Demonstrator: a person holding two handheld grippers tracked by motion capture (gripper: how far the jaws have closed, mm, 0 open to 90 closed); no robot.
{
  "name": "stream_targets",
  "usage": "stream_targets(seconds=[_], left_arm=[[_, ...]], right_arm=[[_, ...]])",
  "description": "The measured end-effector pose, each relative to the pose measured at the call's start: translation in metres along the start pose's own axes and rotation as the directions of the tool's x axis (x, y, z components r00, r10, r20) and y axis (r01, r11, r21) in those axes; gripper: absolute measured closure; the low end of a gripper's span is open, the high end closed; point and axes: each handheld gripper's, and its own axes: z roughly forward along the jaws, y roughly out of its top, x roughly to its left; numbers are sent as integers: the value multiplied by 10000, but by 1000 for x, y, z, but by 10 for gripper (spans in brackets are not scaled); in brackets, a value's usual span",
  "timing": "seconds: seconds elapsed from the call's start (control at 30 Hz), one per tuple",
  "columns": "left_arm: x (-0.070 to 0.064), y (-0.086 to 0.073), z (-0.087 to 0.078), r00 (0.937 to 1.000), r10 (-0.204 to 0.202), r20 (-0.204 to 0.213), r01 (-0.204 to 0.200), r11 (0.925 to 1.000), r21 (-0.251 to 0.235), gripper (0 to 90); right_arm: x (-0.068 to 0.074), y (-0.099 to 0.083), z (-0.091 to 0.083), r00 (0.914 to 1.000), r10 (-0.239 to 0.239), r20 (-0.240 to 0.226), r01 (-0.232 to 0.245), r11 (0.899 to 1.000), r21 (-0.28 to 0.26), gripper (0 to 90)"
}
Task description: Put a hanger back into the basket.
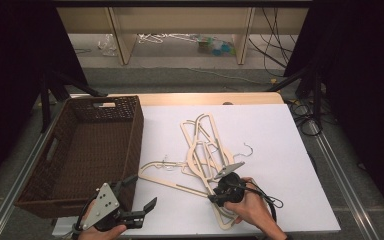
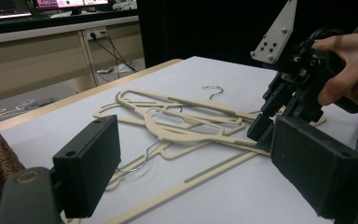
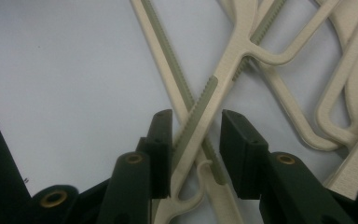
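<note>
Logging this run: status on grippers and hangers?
Left gripper open, idle by the basket. Right gripper open, jaws astride a hanger end. Hangers tangled in a pile, may snag.

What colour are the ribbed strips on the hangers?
Olive green, on cream hangers; the ribbed strips show best in the right gripper view.

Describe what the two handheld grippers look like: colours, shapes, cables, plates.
Both are black, each with two flat, blocky rectangular jaws on arms with brass-coloured pivot rings. The left gripper carries a grey three-cornered plate dotted with small holes on top; the right gripper bears a like plate, seen from the left gripper view. A black cable loops from the right gripper. No sleeves show on the forearms.
</note>
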Motion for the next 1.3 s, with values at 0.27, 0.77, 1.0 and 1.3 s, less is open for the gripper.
stream_targets(seconds=[0.27,0.77,1.0,1.3], left_arm=[[0,0,0,10000,3,19,-3,10000,-9,158],[-2,-1,1,10000,5,88,-5,10000,60,159],[-2,-1,2,10000,37,76,-37,10000,70,159],[-2,-1,3,9998,162,148,-164,9998,91,159]], right_arm=[[-10,-1,-6,9991,64,421,-78,9994,330,709],[-18,4,1,9937,381,1053,-432,9980,467,710],[-18,5,-1,9947,228,1004,-310,9962,813,700],[-23,16,5,9901,390,1347,-459,9978,483,667]])
